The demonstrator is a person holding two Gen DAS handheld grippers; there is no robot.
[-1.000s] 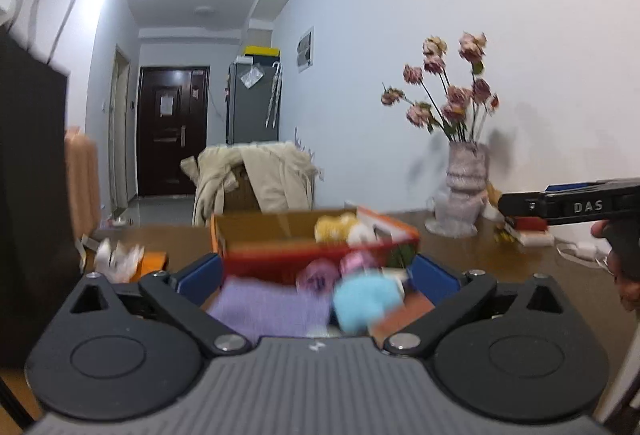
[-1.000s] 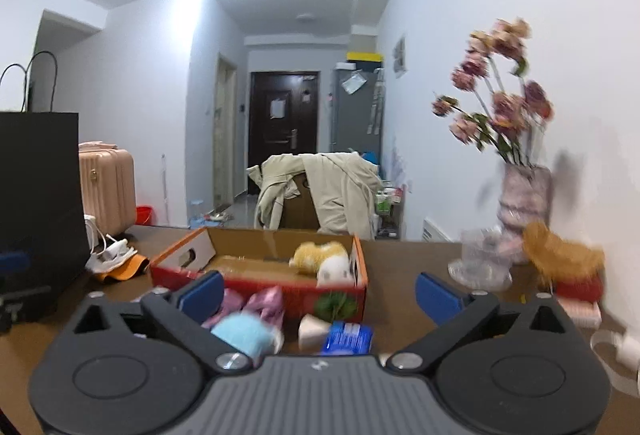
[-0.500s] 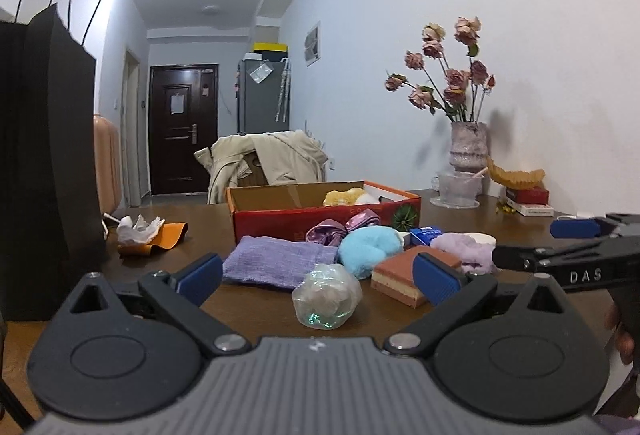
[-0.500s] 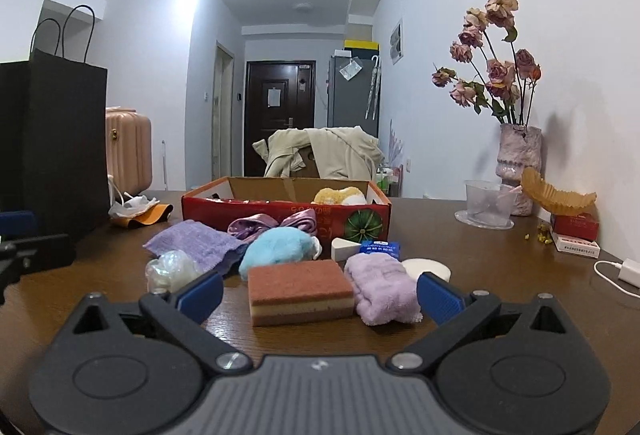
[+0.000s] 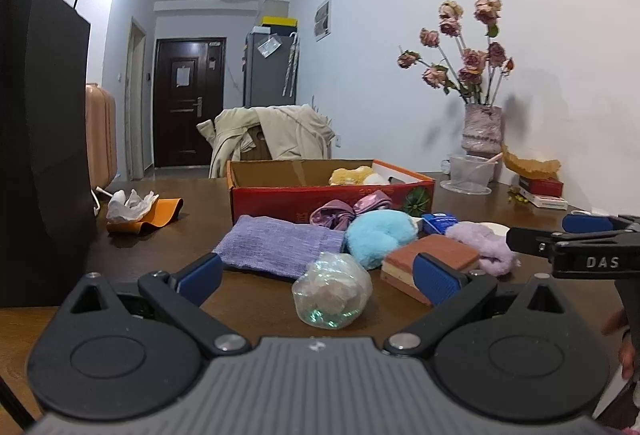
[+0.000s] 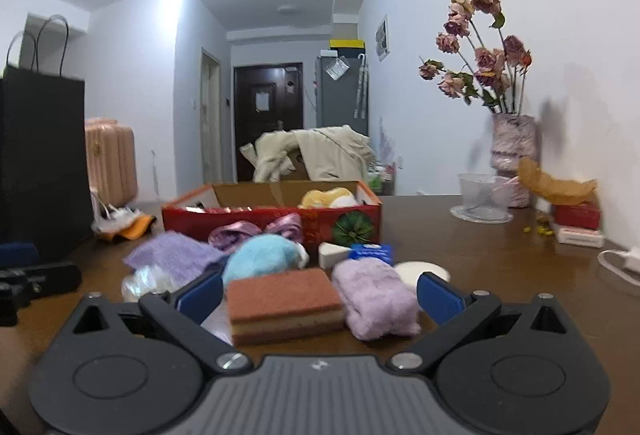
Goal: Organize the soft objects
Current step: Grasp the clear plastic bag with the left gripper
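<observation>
A: How did the left gripper (image 5: 318, 274) stand?

B: Its fingers (image 5: 437, 277) were spread wide and held nothing. A clear wrapped ball (image 5: 331, 289) lay on the desk (image 5: 256, 299) between them, touching neither.

A: And the right gripper (image 6: 319, 295)?

B: Also wide and holding nothing. The sponge (image 6: 283, 304) sat between its fingers (image 6: 440, 298), with the lilac towel (image 6: 376, 301) just beside it toward the right finger. No contact that I could see.

A: What lay beyond?

B: A blue puff (image 6: 262, 259) behind the sponge, a purple cloth (image 5: 280, 246) to its left, a pink bow (image 6: 256, 232) against the red box (image 6: 280, 219). A yellow plush (image 6: 328, 197) was inside the box. A white wedge (image 6: 332, 253), a blue packet (image 6: 372, 253) and a white disc (image 6: 420, 270) lay near the towel.

A: Further out?

B: A black bag (image 5: 40, 139) stood at the left, with crumpled tissue (image 5: 130, 204) on an orange piece (image 5: 160, 215) beside it. A vase (image 5: 481, 129) of dried roses stood at the right by the wall.
</observation>
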